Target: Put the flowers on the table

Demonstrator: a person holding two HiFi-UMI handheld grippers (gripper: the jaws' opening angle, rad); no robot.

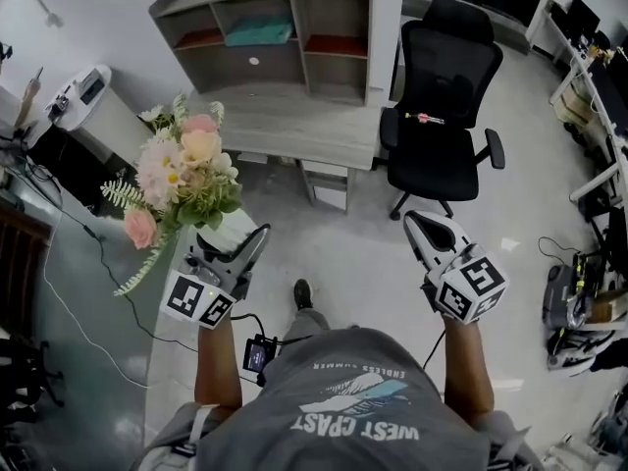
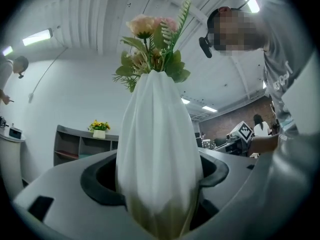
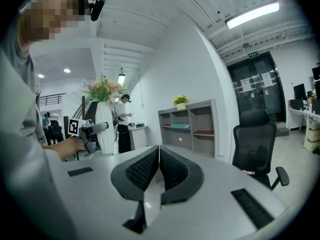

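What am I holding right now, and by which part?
The left gripper clamps the white vase of flowers around its lower body; the right gripper is shut on nothing.

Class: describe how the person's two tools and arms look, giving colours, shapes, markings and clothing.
Left tool and right tool match: pale grey shells with black jaw pads, mesh-textured on the right one. Each carries a cube of black-and-white square markers. Arms are bare below a grey T-shirt with printed lettering.

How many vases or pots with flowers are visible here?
2. A white vase with pink flowers is held in the left gripper; a small white pot with yellow flowers stands on top of the grey shelf unit. No others show.
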